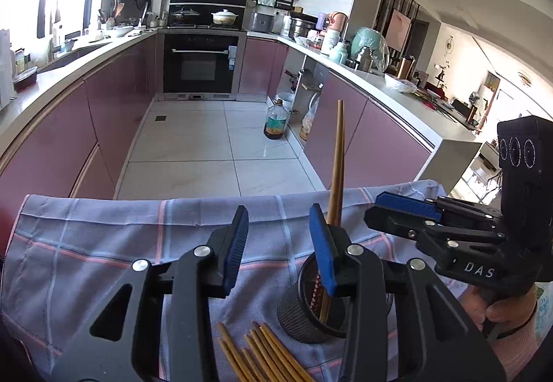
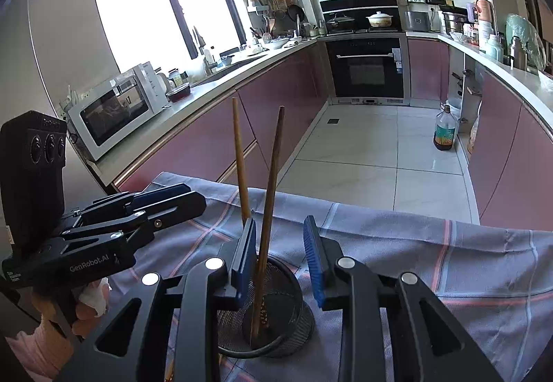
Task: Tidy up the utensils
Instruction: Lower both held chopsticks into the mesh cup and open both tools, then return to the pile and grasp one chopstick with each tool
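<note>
A black mesh holder [image 1: 312,309] [image 2: 273,320] stands on a plaid cloth [image 1: 103,244] [image 2: 449,261]. Two brown chopsticks [image 2: 268,219] stand upright in it; in the left wrist view they overlap as one stick [image 1: 337,168]. Several loose chopsticks [image 1: 262,354] lie on the cloth in front of the holder. My left gripper [image 1: 280,244] is open and empty, just left of the holder; it also shows in the right wrist view [image 2: 172,199]. My right gripper [image 2: 280,254] is open above the holder, its jaws either side of the standing chopsticks, not gripping; the left wrist view shows it at the right [image 1: 404,206].
The cloth-covered table ends at a tiled kitchen floor [image 1: 214,147]. Pink cabinets and counters run along both sides. An oven [image 1: 200,60] stands at the far end. An oil bottle [image 1: 275,121] stands on the floor. A microwave [image 2: 117,112] sits on the left counter.
</note>
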